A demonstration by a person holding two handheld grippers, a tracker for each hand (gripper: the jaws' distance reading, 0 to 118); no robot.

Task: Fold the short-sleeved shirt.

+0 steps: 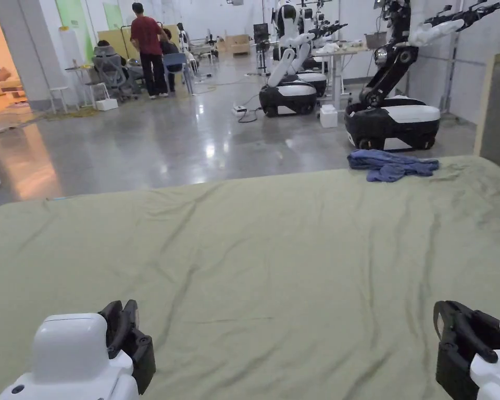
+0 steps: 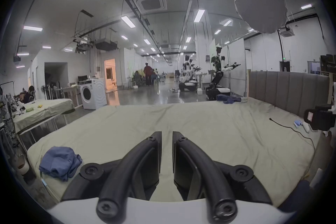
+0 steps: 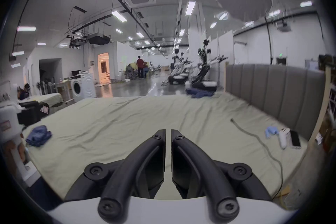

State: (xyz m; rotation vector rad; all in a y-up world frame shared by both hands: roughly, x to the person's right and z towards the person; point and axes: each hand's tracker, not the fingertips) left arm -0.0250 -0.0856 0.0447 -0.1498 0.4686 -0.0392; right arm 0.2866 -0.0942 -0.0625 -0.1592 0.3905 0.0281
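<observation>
Both grippers low at the near edge of the wide bed covered with a wrinkled pale-green sheet (image 1: pixel 275 245), nothing in either.

Left gripper (image 2: pixel 167 134): black curved jaws nearly together, thin gap between the tips, sheet visible through it. Empty, hanging over bare sheet.

Right gripper (image 3: pixel 168 132): same, jaws almost pressed together with a narrow slit, holding nothing.

Crumpled blue short-sleeved shirt (image 1: pixel 392 165) lies bunched at the far edge of the bed, toward the right, well apart from both grippers.

Second bundle of blue cloth (image 2: pixel 60 162) sits on the near-left corner of the bed, just left of the left gripper; can't tell what garment.

Thin black cable (image 3: pixel 258 138) runs across the right side of the sheet, near the grey padded headboard (image 3: pixel 276 93). Wheeled black-and-white robot (image 1: pixel 395 114) parked on the floor behind the shirt.
</observation>
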